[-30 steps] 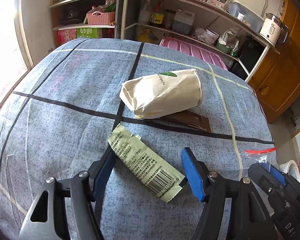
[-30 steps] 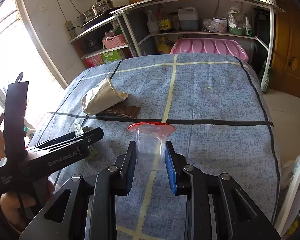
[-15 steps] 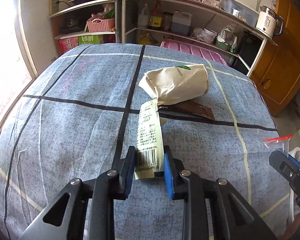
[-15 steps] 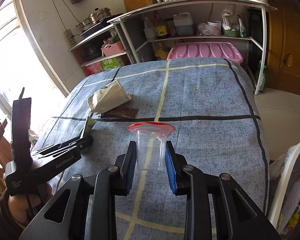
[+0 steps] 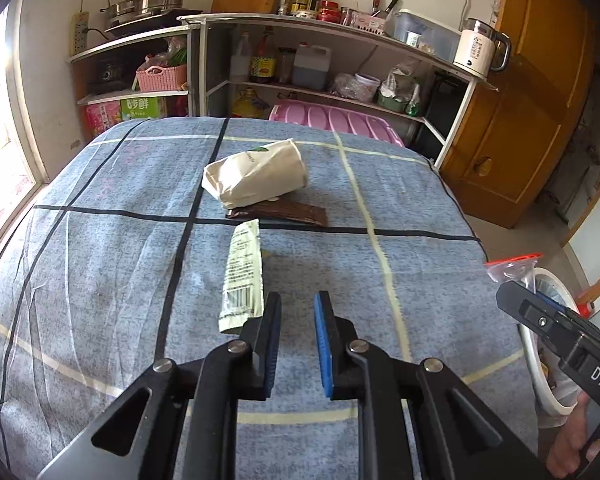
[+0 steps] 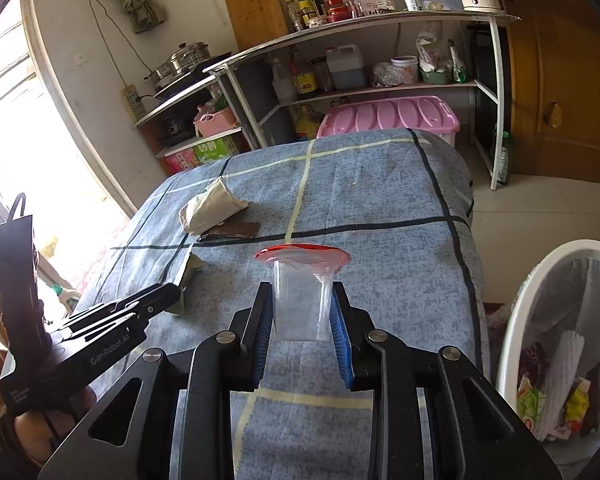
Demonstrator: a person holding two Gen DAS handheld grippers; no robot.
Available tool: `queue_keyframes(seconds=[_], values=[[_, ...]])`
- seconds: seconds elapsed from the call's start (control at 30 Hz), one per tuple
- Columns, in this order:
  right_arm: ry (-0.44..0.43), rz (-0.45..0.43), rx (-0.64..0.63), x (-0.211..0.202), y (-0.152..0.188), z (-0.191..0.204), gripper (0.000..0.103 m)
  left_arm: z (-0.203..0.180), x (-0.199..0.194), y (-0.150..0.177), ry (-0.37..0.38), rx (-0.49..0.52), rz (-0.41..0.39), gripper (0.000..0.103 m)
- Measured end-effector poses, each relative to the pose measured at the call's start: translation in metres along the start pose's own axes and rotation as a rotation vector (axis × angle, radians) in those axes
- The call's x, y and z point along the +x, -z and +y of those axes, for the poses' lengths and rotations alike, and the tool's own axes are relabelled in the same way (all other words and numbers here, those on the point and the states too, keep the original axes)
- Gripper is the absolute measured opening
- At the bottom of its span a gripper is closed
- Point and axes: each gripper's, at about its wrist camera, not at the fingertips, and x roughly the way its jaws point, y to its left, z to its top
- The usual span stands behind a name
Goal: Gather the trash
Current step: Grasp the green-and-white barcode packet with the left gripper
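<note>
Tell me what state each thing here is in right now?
left gripper: fingers slightly apart, holding nothing.
right gripper: shut on the zip bag.
zip bag: upright, mouth open.
green wrapper: lying flat on the table, outside the fingers.
paper bag: on its side, resting on the brown wrapper.
brown wrapper: flat, partly covered.
waste bin: open, trash inside.

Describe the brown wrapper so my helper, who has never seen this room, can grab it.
On the blue checked tablecloth, find the crumpled beige paper bag. The brown wrapper lies flat, partly tucked under the bag's near edge, along a black line. It is dark and glossy, unlike the pale green barcoded sachet nearer the camera.
</note>
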Motion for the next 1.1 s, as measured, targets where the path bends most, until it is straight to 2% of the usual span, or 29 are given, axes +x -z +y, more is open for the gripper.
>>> queue_keyframes(seconds=[0.1,0.17,0.23,0.3,0.43,0.53,0.6,0.7,0.77,0.83,1.1], values=[[0.005,-0.008,0.009,-0.007,0.003,-0.005,0.029,0.0,-0.002,0.003,-0.044,0.019,-0.019,0.017],[0.003,-0.016,0.011,-0.012,0.005,-0.008,0.029,0.008,0.004,0.004,-0.05,0.002,0.012,0.022],[0.002,-0.02,0.016,-0.013,0.006,-0.011,0.029,0.018,0.007,0.005,-0.086,-0.033,0.012,0.051],[-0.001,-0.017,0.018,-0.012,0.007,-0.012,0.029,0.023,0.009,0.007,-0.121,-0.025,-0.008,0.058],[-0.004,-0.013,0.023,-0.01,0.007,-0.016,0.029,0.034,0.027,-0.001,-0.127,-0.048,0.033,0.063],[-0.002,-0.005,0.026,-0.007,0.008,-0.017,0.029,0.038,0.044,-0.005,-0.124,-0.072,0.077,0.063],[0.003,-0.001,0.025,-0.004,0.007,-0.018,0.029,0.038,0.049,-0.007,-0.106,-0.08,0.078,0.063],[0.006,0.005,0.03,-0.002,0.007,-0.021,0.029,0.03,0.054,-0.008,-0.141,-0.038,0.082,0.062],[0.007,0.005,0.035,-0.001,0.007,-0.022,0.029,0.026,0.057,-0.008,-0.158,-0.02,0.082,0.052],[0.007,0.007,0.038,0.0,0.007,-0.023,0.029,0.026,0.057,-0.01,-0.154,-0.012,0.079,0.019],[0.004,-0.006,0.048,-0.009,0.009,-0.026,0.029,0.016,0.048,-0.007,-0.108,-0.007,0.074,0.019]])
